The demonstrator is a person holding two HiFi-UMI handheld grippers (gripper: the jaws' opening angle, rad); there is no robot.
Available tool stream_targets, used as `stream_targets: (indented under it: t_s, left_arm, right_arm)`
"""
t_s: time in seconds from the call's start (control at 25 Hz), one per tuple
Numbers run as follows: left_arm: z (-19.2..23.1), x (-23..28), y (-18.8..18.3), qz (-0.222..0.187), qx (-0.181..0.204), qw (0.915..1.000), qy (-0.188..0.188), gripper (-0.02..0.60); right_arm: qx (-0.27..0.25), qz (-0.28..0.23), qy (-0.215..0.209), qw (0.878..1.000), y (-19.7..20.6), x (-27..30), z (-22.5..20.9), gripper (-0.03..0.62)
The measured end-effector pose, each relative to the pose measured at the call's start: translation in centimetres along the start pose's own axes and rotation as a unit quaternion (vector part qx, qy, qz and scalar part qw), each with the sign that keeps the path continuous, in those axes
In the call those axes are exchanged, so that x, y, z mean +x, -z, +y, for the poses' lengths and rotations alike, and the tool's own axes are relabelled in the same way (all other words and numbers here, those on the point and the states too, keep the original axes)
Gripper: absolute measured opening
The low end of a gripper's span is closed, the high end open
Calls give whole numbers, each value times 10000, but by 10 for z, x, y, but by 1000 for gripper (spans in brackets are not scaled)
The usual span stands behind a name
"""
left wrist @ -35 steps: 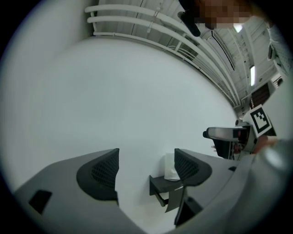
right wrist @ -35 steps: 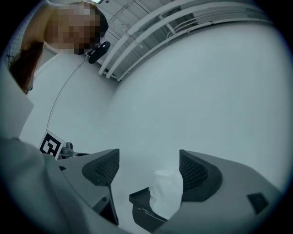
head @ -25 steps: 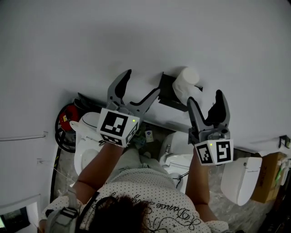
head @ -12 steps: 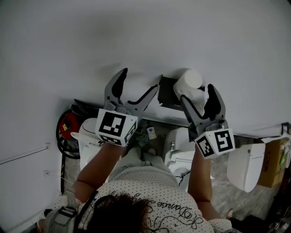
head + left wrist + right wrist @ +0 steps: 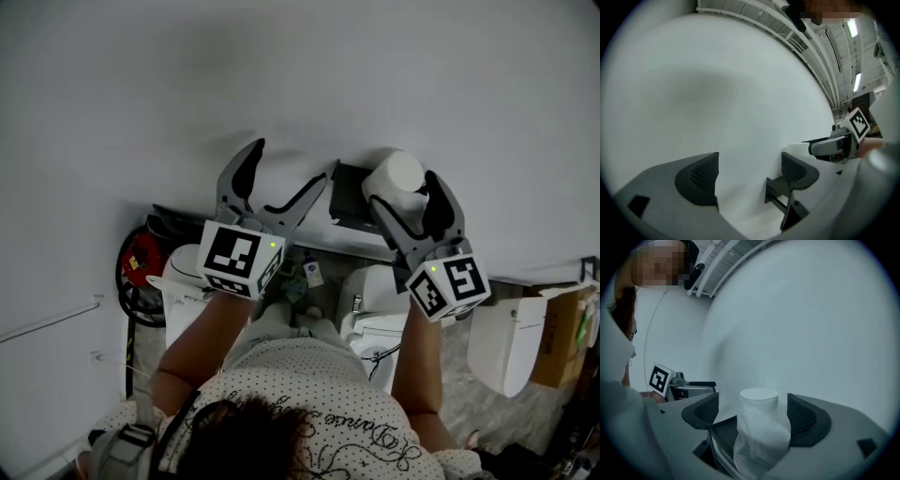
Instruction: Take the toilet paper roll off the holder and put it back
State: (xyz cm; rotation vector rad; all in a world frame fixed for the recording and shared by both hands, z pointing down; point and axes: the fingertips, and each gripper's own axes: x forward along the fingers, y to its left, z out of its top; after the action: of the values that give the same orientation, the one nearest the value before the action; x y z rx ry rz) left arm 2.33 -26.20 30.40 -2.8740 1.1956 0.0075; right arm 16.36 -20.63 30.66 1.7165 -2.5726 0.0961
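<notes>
Toilet paper roll (image 5: 396, 176) sits upright on the dark holder (image 5: 345, 194) at the wall (image 5: 281, 75), w/ loose tissue hanging down. Right gripper (image 5: 405, 190) straddles it, jaws opening wide, pads not pressing (roll between them). Left gripper (image 5: 289, 169) gapes wide, empty, just left of the holder.

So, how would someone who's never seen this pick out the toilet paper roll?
On the plain white wall, find the dark holder. The toilet paper roll sits on it, between the right gripper's opening jaws. It is the only white cylinder there, with a loose sheet hanging from it.
</notes>
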Motion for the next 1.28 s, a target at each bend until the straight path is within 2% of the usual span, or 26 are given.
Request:
stream_targets:
  t_s: [0.44,0.64,0.96,1.28]
  left_arm:
    - [-6,5,-4,-1,19,10000,62,402]
    - [-6,5,-6,-11,30,10000,82,402]
    - [-8,8,-6,7,42,9999,92,402]
    - [-8,8,-6,-5,63,9999,99,402]
  right_arm:
    - [-285,892,-146,9955,14,3,-8,430]
    - [-535,1017,-147,9933,12,5,-6,415]
    - [-653,1518,-302,9858,31,8,-2,390]
    - [-770,1675,-373,9822,36,10,3,380]
